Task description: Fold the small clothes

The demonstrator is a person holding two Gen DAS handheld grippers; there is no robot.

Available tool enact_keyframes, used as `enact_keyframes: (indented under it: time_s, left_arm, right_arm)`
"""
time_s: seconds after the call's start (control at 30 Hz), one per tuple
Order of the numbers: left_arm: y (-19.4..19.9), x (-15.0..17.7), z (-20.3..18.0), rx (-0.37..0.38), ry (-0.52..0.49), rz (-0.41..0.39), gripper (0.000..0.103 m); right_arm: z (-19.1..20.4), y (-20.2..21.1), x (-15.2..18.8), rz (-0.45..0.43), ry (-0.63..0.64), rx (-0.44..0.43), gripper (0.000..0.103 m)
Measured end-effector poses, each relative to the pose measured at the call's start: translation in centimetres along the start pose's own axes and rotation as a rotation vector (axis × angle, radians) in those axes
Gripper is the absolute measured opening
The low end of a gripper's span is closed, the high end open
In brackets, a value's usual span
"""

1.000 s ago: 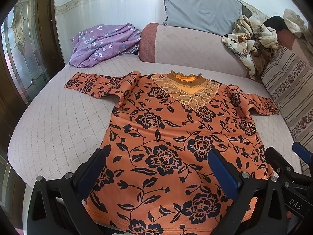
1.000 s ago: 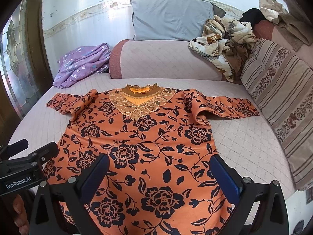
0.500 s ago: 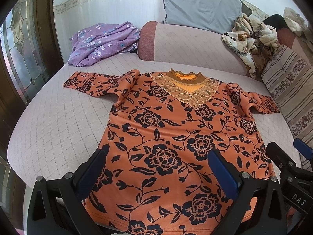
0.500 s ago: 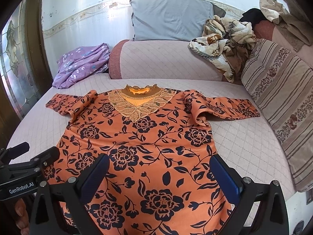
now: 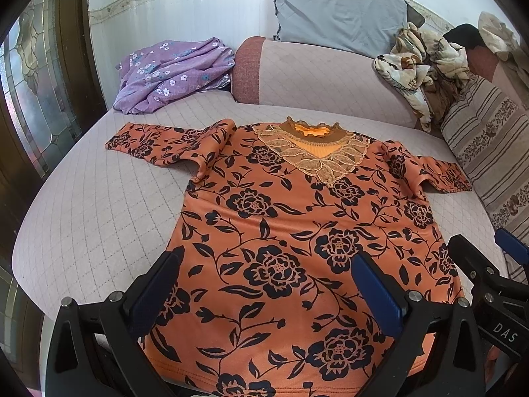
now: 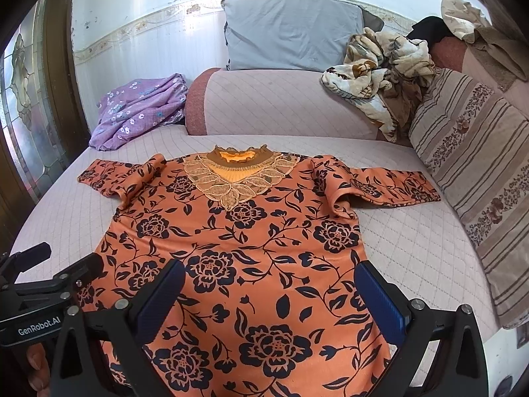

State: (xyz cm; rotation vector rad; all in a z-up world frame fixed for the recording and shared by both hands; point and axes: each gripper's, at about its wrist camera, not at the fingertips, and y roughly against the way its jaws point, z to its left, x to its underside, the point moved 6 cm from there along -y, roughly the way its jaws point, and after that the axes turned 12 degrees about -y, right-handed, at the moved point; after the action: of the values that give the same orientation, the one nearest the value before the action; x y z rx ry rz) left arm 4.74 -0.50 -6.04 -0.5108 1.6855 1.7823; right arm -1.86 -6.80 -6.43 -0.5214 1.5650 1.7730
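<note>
An orange floral top (image 5: 297, 238) lies flat on a quilted bed (image 5: 92, 218). Left tongs (image 5: 267, 284) (printed "GenRobot.AI") and right tongs (image 6: 274, 291) (marked "DAS") hover spread wide above its hem, holding nothing.

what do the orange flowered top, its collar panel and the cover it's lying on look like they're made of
Orange top: looks like a soft, matte knit with a printed black rose pattern; it drapes limp and puckers at the armpits.
Collar panel: seems to be sheer tan lace in leaf shapes, edged with corded stitching, over a ribbed orange insert.
Cover: appears to be quilted pinkish fabric, stitched in a diamond grid, matte.
</note>
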Motion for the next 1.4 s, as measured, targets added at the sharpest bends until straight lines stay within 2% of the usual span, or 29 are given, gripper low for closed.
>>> enact_keyframes:
  time_s: [0.9, 1.4]
  left_arm:
    - [-0.8, 0.0, 0.4, -0.002, 0.014, 0.014, 0.103]
    - [-2.6, 0.0, 0.2, 0.005, 0.006, 0.042, 0.103]
  right_arm:
    - [0.0, -1.0, -0.3, -0.002, -0.009, 0.005, 0.103]
    - [-0.1, -2.5, -0.1, 0.022, -0.004, 0.008, 0.103]
